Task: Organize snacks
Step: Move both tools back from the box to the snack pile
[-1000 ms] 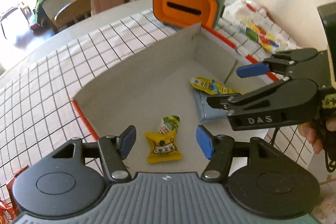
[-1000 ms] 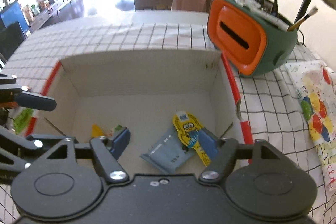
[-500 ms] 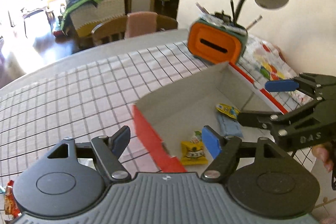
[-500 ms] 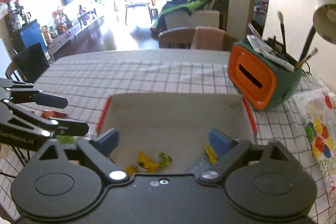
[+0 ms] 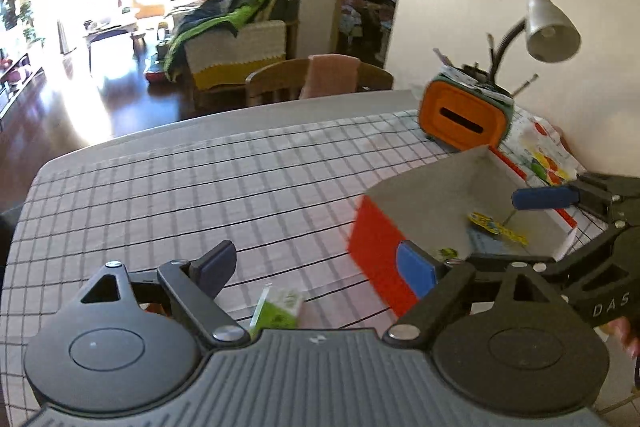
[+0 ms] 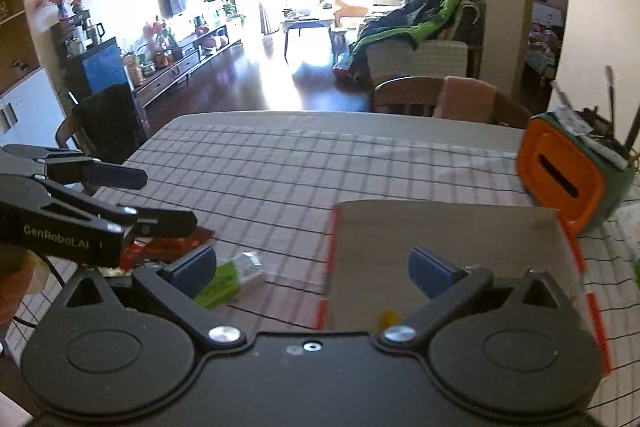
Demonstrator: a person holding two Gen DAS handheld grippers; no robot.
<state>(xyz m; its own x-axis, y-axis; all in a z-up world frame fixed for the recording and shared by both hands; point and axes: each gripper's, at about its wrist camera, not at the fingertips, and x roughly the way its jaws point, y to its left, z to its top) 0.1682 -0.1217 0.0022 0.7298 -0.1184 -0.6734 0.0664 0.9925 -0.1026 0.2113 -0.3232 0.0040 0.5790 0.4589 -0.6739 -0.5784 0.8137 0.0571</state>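
An open cardboard box (image 5: 436, 195) with red outer sides sits on the checked tablecloth. Inside it lie a yellow cartoon packet (image 5: 496, 225) and a pale blue packet (image 5: 486, 241). A green snack packet (image 5: 280, 311) lies on the cloth left of the box, just below my left gripper (image 5: 316, 265). That gripper's jaws are opening with nothing between them. My right gripper (image 6: 314, 265) hovers over the box's (image 6: 440, 227) near left corner, its jaws opening and empty. The green packet (image 6: 232, 279) and a red packet (image 6: 168, 247) lie to its left, near the left gripper (image 6: 160, 199).
An orange and green pen holder (image 5: 464, 123) with brushes stands behind the box, a desk lamp (image 5: 552, 27) over it. A colourful printed sheet (image 5: 548, 155) lies by the wall. A wooden chair (image 6: 432, 99) stands at the table's far edge.
Both grippers have pulled back and up from inside the box and swung left. Their jaws have spread wider. The snacks stay in the box.
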